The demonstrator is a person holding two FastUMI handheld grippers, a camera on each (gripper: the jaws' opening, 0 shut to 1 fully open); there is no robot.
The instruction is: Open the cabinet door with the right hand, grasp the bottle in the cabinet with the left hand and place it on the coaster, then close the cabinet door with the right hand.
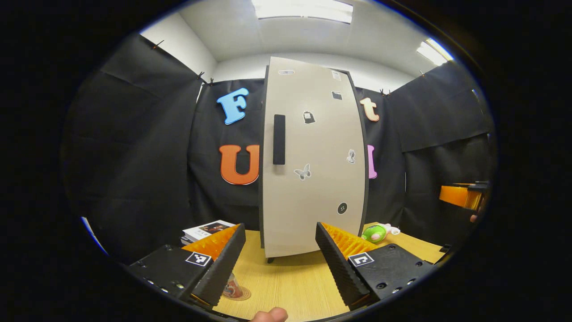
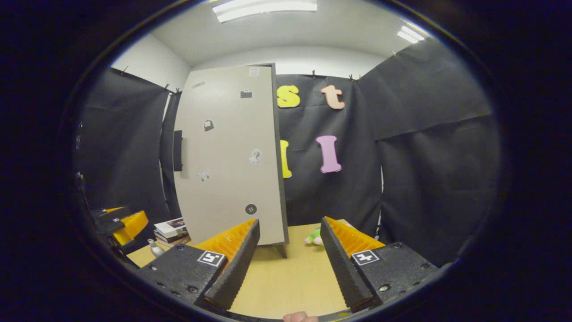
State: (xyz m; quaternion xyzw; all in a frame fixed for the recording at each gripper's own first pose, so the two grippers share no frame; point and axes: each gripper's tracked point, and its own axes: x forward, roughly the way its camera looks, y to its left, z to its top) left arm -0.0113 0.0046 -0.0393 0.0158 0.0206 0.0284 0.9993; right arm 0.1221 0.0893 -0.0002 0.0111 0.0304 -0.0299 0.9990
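Cabinet: stood upright on the counter, door shut, pale front with small stickers.
Handle: dark vertical bar on the door's left side in the left gripper view; untouched.
Bottle: not visible with the door shut, can't tell where inside.
Coaster: round, lay on the counter near the front edge, partly behind a left finger.
Left tongs: released, jaws wide apart, nothing between, aimed at the cabinet base.
Right tongs: released, jaws spread, empty, facing the cabinet's right edge; also seen at far right in the left gripper view.
Books: stack left of the cabinet.
Green toy: lay right of the cabinet.
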